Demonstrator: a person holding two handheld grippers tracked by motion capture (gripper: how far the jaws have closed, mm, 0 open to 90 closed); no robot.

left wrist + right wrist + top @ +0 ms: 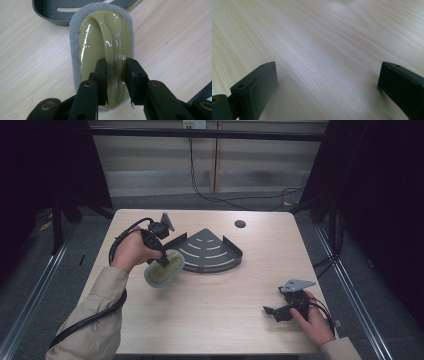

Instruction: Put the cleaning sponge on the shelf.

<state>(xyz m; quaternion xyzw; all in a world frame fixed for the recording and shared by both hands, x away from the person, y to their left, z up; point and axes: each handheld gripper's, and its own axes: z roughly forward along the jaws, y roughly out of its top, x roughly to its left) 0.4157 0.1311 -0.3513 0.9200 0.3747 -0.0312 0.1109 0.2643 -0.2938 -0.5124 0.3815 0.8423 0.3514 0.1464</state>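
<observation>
Between your left tongs [117,72], clamped on its raised green handle, the scrubbing pad [101,50] runs lengthwise ahead toward the grey corner rack [212,251], while your right tongs [281,311] rest wide open, well apart.

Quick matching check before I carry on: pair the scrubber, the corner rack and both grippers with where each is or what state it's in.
1. olive-green plastic scrubber with grey pad
2. dark grey metal corner rack
3. left gripper
4. right gripper

a. open, near the table's front right edge
b. standing on the table, slotted
c. shut on the handle ridge
d. held above the table

Pairs: 1-d, 2-b, 3-c, 4-a
</observation>
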